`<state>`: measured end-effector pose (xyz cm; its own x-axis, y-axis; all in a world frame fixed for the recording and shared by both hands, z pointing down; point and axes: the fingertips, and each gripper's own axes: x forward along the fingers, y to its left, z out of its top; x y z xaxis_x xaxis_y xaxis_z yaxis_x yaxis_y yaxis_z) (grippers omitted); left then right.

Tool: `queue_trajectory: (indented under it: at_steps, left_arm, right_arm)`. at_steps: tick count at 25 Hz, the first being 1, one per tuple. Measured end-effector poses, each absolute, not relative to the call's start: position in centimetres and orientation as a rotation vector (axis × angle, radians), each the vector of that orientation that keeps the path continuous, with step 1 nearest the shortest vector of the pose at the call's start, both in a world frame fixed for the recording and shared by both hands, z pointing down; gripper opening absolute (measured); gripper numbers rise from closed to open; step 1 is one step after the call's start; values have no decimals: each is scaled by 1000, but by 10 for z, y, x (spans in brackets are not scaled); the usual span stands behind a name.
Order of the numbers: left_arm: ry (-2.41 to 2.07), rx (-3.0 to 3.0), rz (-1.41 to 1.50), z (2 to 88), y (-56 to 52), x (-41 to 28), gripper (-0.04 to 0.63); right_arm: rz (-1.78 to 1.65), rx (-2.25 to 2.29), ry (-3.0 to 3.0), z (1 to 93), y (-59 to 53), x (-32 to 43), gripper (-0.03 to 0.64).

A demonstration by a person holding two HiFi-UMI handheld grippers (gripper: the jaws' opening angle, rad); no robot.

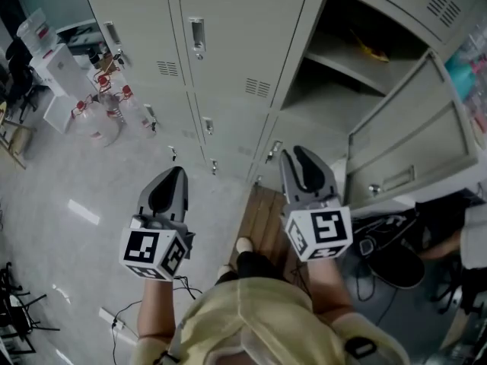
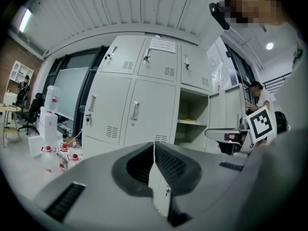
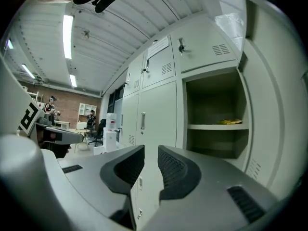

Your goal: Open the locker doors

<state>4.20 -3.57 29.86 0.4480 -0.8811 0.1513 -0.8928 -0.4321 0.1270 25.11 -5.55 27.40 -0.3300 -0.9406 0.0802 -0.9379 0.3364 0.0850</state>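
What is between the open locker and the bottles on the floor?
In the head view, closed locker doors stand between the open locker and the bottles.

Glossy pale floor; ribbed white ceiling with strip lights. Brick wall at far end; office chair and white shelving near it.

- The left gripper is being held roughly level, pointed at the locker bank, with its jaws being pressed together on nothing.
- The right gripper is being held alongside, nearer the locker bank, with its jaws being held slightly apart and empty.
- The left forearm and right forearm are being stretched toward the locker bank.
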Motion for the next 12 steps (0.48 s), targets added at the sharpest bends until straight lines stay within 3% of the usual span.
queue_trajectory:
  at_steps: [12]
  left_arm:
    - [-1654, 2392, 141, 323, -64, 34, -8]
  right_arm:
    - [82, 1550, -2563, 314, -110, 222, 84]
